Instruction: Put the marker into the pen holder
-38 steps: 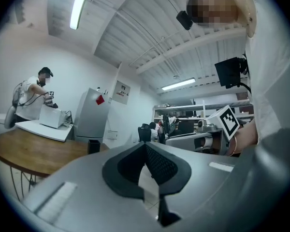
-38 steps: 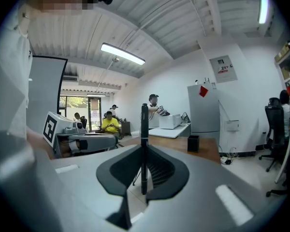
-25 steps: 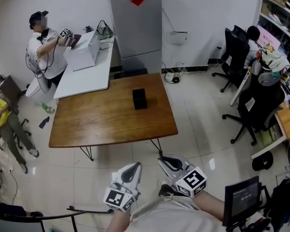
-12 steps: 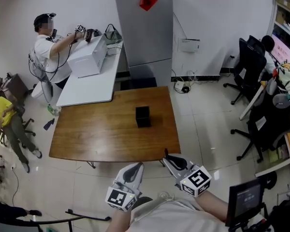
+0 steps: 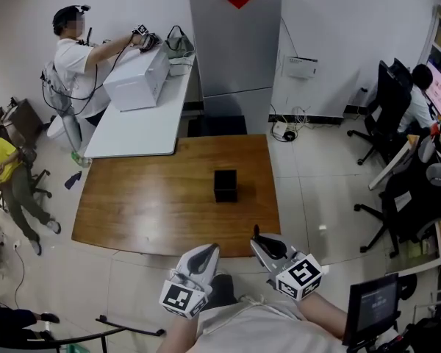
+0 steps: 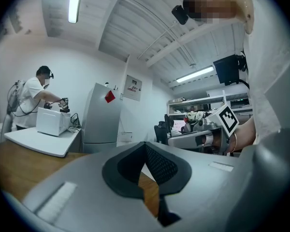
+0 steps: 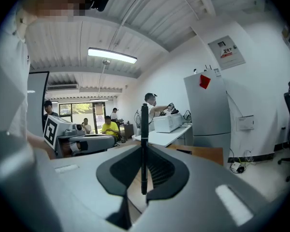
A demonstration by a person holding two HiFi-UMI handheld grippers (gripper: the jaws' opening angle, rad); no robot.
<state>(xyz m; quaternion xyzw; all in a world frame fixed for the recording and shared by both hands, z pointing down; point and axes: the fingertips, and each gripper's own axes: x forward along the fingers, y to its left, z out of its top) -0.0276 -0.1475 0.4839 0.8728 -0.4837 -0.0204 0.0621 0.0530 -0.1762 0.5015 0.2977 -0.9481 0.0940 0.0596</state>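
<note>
Left gripper (image 5: 204, 254) sits low in my head view, jaws pressed together with nothing between them. Ahead of it I see the wooden table (image 5: 147, 204). The black pen holder (image 5: 225, 185) stands on it, right of centre and well apart from both grippers. To the right, my right gripper (image 5: 263, 243) pinches the black marker (image 7: 144, 149), which stands upright between the jaws, by the table's near edge.
</note>
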